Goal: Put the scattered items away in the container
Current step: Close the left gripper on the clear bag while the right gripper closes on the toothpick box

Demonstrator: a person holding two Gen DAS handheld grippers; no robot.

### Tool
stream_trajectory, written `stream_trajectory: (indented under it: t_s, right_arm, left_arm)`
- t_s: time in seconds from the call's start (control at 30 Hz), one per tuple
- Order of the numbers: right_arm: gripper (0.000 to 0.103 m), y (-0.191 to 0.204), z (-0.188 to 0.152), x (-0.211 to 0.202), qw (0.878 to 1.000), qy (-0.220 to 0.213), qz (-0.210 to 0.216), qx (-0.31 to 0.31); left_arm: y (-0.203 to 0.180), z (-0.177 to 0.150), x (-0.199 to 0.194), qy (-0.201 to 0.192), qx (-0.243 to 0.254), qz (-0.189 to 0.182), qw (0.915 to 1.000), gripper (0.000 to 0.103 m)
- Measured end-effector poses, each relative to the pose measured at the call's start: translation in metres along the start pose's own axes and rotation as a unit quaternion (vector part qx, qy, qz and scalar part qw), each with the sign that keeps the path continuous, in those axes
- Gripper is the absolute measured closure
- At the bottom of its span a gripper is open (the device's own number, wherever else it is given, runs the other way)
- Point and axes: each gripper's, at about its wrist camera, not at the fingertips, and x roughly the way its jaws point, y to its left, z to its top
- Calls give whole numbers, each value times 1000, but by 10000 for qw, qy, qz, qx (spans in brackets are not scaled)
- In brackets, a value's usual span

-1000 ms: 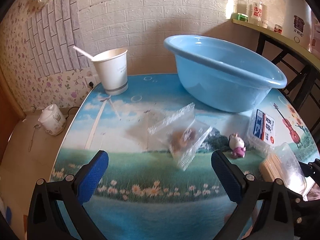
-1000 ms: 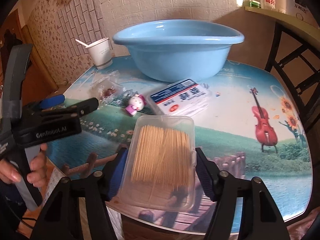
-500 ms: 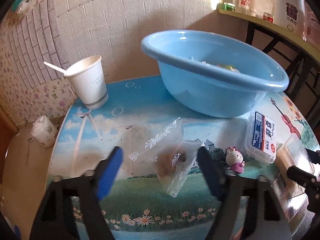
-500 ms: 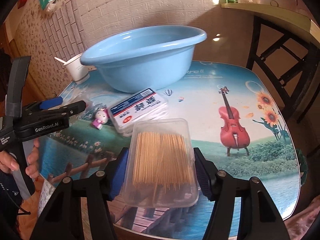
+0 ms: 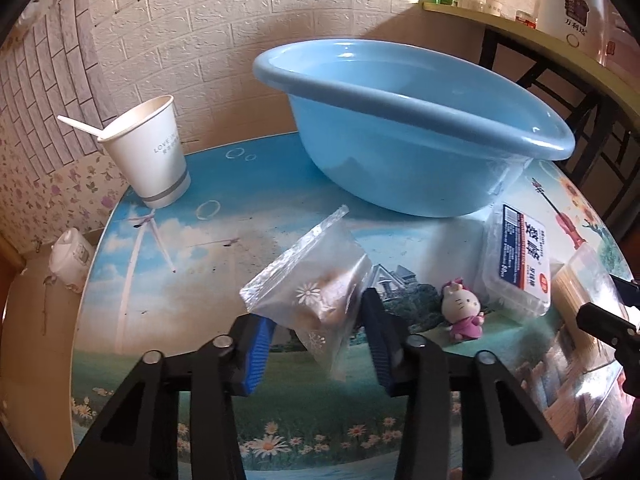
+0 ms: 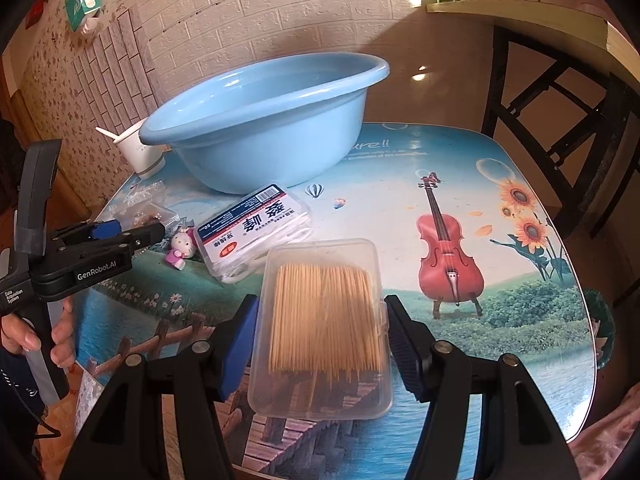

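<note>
Left gripper (image 5: pixel 316 334) just closing, pads now squeezing the bag (image 5: pixel 310 288); right gripper (image 6: pixel 320 338) clamped on toothpick box (image 6: pixel 320 324), short of the basin (image 6: pixel 264 128).

Both tools share one build — the left gripper (image 5: pixel 316 344) and the right gripper (image 6: pixel 320 346) have matte black angular arms with silver round screw heads and ribbed blue pads on the fingers (image 6: pixel 240 344). Seen from the right wrist, the left one's black body bears white lettering — "GenRobot.AI" — above a grey-taped handle.
</note>
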Motion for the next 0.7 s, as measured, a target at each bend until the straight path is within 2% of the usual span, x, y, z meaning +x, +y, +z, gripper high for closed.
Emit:
stream_trajectory:
  t_s: [0.07, 0.17, 0.4, 0.43, 0.5, 0.7]
  right_arm:
    - [39, -1, 0, 1, 10000, 10, -3, 24]
    - [39, -2, -2, 3, 10000, 29, 21, 76]
    - [39, -4, -4, 5, 9999, 2, 36, 152]
    - [38, -4, -4, 5, 9998, 12, 41, 171]
    - [30, -4, -6, 6, 9998, -16, 61, 188]
    - [29, 5, -9, 8, 9999, -132, -26, 48]
  left_arm:
    - [-1, -1, -1, -8, -17, -56, 10000, 77]
    - [-2, -5, -5, -21, -77, -123, 9999, 80]
    - [-3, -14, -16, -67, -281, -172, 9994, 81]
    - [-3, -16, -17, -74, -333, -179, 9993, 81]
    - [-3, -20, -21, -93, -394, -157, 9991, 81]
    - [-10, -32, -35, -142, -407, -176, 9989, 81]
